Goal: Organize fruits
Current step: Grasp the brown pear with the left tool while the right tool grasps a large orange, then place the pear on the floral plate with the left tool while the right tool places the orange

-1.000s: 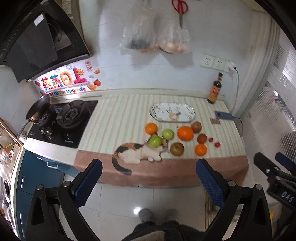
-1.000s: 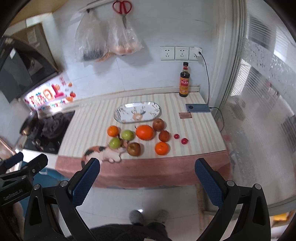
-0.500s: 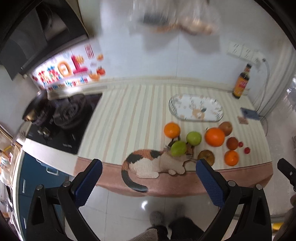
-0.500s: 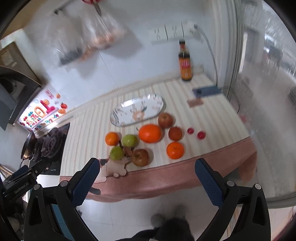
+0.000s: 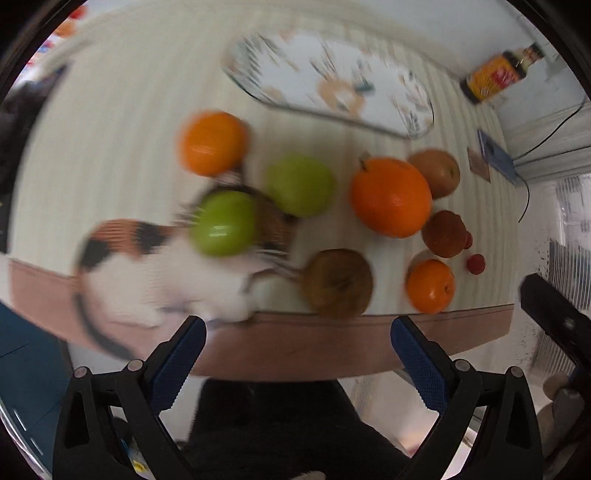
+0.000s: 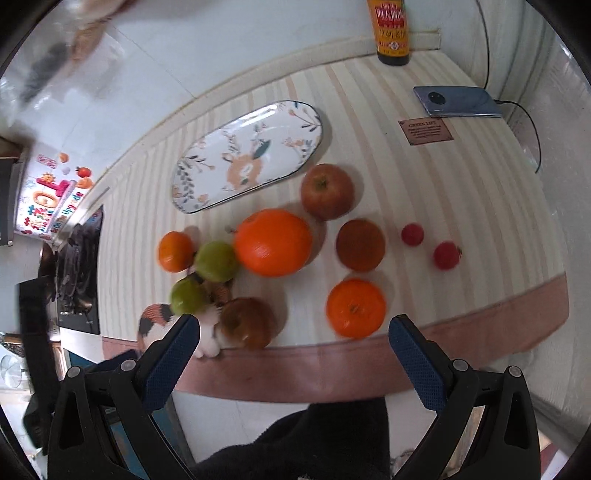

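Fruit lies loose on a striped counter in front of an empty oval floral plate [image 6: 247, 157] [image 5: 332, 81]. A big orange [image 6: 272, 242] [image 5: 390, 196] is in the middle, two green apples [image 6: 216, 260] [image 5: 225, 223] to its left, a small orange [image 6: 355, 308] [image 5: 429, 285] and a brown apple [image 6: 248, 323] [image 5: 340, 283] by the front edge. A red apple [image 6: 327, 191] and two tiny red fruits [image 6: 447, 254] sit further right. My left gripper [image 5: 297, 352] and right gripper [image 6: 293, 349] both hang open and empty just off the counter's front edge.
A sauce bottle [image 6: 392, 31] stands at the back wall. A phone [image 6: 458, 101] on a cable lies at the back right. A gas hob [image 6: 79, 269] is at the left. A cat picture [image 5: 147, 273] is printed on the counter cloth.
Both grippers have come much closer to the counter, so the fruit now fills the views. The fruit has not shifted. Both stay open.
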`<state>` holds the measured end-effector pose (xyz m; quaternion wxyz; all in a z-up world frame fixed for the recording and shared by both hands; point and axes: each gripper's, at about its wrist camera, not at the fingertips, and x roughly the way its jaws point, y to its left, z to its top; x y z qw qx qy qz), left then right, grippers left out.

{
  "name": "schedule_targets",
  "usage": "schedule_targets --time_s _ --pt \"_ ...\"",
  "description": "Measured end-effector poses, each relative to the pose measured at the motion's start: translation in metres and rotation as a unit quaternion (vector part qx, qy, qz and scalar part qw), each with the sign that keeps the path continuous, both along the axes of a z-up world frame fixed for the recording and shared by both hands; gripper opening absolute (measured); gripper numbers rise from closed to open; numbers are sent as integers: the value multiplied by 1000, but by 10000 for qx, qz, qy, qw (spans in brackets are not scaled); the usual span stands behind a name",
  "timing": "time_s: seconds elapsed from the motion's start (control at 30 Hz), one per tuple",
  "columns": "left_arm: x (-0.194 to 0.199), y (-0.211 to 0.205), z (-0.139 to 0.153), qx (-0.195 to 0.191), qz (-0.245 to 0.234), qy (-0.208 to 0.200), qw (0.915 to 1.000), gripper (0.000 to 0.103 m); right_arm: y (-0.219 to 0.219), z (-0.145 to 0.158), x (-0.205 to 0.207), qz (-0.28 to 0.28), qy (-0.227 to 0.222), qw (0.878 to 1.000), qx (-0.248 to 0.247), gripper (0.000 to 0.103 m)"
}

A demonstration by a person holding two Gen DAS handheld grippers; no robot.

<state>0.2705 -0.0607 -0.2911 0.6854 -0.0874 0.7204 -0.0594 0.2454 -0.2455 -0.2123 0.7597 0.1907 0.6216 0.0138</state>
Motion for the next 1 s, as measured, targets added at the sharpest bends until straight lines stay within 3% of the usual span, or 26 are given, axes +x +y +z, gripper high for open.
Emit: schedule_targets --time_s 0.17,0.2,0.23,0.3,0.4,0.6,0.7,0.77,0.8,0.87,1.0 --pt "21 -38 -44 79 -395 553 9977 102 -18 -28 39 146 330 9991 205 103" --pt "22 -44 -51 102 -438 639 9969 96 -19 -31 42 176 396 9987 259 103" --pt "23 -47 -58 145 -453 714 9963 77 -19 -37 49 225 474 9981 327 103" --pt "23 -50 -62 278 -432 738 9959 65 -14 -49 63 388 658 9957 520 103" --pt "26 -45 -54 236 -328 553 9977 64 0 -66 80 612 884 9915 733 103" --pt "31 -12 -40 620 -123 488 9968 64 30 -97 111 806 1188 9876 644 103" --pt "34 -9 -33 536 -62 488 9973 64 47 -111 120 895 1284 9865 476 103" --pt "36 -11 -38 545 -81 436 9975 64 55 -123 123 870 1408 9855 384 98" --pt "37 -13 -39 526 -67 438 9976 64 57 -126 123 816 1395 9857 479 90" --pt "38 -12 -39 445 -56 449 9980 64 63 -128 122 748 1363 9858 637 89" --pt "37 4 -47 250 -14 466 9986 64 77 -125 111 1106 1500 9822 248 89"
